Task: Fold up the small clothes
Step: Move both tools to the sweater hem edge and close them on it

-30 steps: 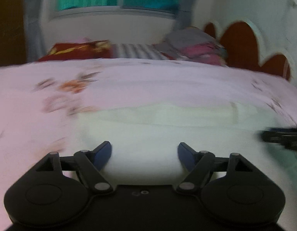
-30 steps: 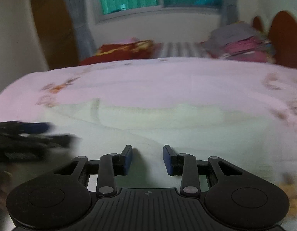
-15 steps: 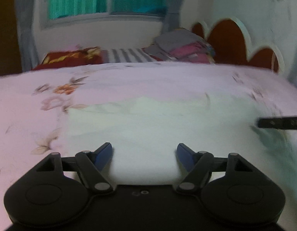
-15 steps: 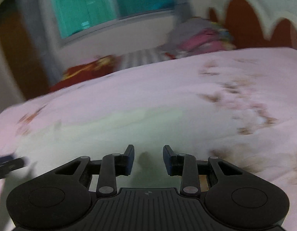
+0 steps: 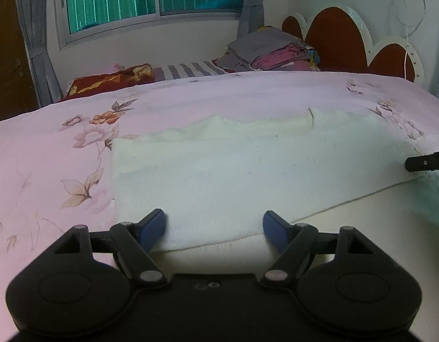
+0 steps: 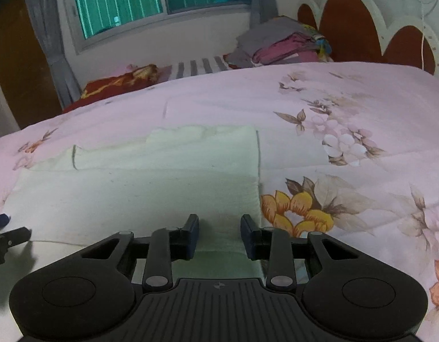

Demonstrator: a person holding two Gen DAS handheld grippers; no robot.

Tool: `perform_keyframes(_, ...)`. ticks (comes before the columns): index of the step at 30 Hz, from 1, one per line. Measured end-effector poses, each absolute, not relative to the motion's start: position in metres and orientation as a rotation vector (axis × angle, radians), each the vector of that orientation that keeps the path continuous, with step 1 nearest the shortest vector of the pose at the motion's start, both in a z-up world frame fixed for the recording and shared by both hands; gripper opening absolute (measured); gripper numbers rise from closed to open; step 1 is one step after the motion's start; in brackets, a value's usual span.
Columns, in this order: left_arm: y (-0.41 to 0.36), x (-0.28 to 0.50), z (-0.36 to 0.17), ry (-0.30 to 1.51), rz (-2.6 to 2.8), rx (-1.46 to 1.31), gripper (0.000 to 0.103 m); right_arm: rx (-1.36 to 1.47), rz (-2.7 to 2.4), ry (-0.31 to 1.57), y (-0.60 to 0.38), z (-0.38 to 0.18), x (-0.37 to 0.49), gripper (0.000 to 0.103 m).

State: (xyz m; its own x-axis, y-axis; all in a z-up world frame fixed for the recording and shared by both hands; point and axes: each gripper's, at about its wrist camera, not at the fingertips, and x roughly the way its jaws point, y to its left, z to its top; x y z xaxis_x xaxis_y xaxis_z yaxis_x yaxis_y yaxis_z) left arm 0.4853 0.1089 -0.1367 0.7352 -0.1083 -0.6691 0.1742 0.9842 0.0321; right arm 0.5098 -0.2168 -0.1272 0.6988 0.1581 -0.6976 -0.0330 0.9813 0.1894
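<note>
Directly ahead of both tongs, on the floral bedspread (image 6: 347,108): pale folded cloth (image 5: 247,171), long axis crosswise; left gripper (image 5: 213,223) wide open, right gripper (image 6: 219,229) part-open, both empty, equally near.

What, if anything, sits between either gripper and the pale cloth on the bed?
Nothing visible. The left gripper stands open right at the near edge of the pale cream cloth, which lies flat on the pink floral bedspread. The right gripper is open over the cloth's right end.
</note>
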Motion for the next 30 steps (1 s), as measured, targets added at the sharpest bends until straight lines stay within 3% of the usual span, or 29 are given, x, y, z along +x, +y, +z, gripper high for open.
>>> perform_keyframes(14, 0.116, 0.479, -0.140, 0.732, -0.224, 0.129, 0.076, 0.137, 0.050, 0.789, -0.204, -0.129, 0.505, 0.034)
perform_keyframes(16, 0.115, 0.476, -0.136, 0.749, -0.235, 0.140, 0.089, 0.135, 0.049, 0.796, -0.204, -0.128, 0.507, 0.034)
perform_keyframes(17, 0.115, 0.473, -0.134, 0.757, -0.240, 0.141, 0.102, 0.133, 0.052, 0.802, -0.203, -0.126, 0.507, 0.034)
perform_keyframes(18, 0.115, 0.465, -0.132, 0.757, -0.241, 0.146, 0.102, 0.134, 0.056, 0.805, -0.203, -0.122, 0.506, 0.035)
perform_keyframes(21, 0.121, 0.436, -0.127, 0.734, -0.249, 0.147, 0.096, 0.148, 0.101, 0.728, -0.204, -0.104, 0.484, 0.086)
perform_keyframes(25, 0.143, 0.394, -0.123, 0.761, -0.186, 0.078, 0.086, 0.211, 0.130, 0.729, -0.223, -0.096, 0.450, 0.083)
perform_keyframes(26, 0.150, 0.381, -0.122, 0.773, -0.174, 0.052, 0.079, 0.242, 0.133, 0.741, -0.231, -0.096, 0.441, 0.078)
perform_keyframes(28, 0.161, 0.357, -0.120, 0.804, -0.160, -0.009, 0.070, 0.307, 0.142, 0.780, -0.250, -0.099, 0.422, 0.054)
perform_keyframes(30, 0.172, 0.332, -0.120, 0.836, -0.170, -0.083, 0.057, 0.392, 0.168, 0.822, -0.273, -0.102, 0.400, 0.040)
